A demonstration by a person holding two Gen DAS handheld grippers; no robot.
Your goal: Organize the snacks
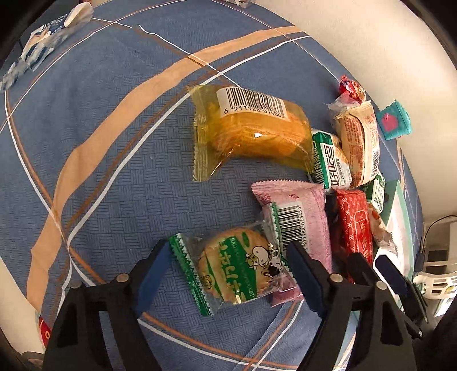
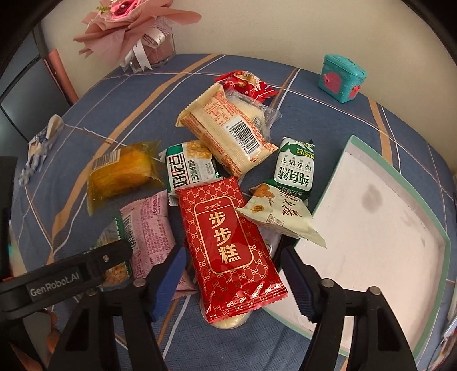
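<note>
Several wrapped snacks lie in a heap on a blue checked cloth [image 1: 100, 142]. My left gripper [image 1: 228, 271] points down over a green-and-white cracker packet with a cow on it [image 1: 237, 271]. The packet lies flat between the open jaws, with each pad near a wrapper edge. My right gripper [image 2: 231, 282] straddles a red packet with gold characters [image 2: 225, 242]; its jaws are open and a gap shows on the left side. A pink packet [image 2: 148, 228] lies partly under both snacks. A yellow cake packet [image 1: 251, 134] lies farther off.
A white tray with a green rim [image 2: 428, 199] lies right of the heap. A teal toy chest [image 2: 341, 77] and a pink bouquet [image 2: 128, 25] stand by the back wall. A blue-and-white wrapper [image 1: 42, 48] lies at the far left. The left gripper's body [image 2: 57, 282] crosses the right wrist view.
</note>
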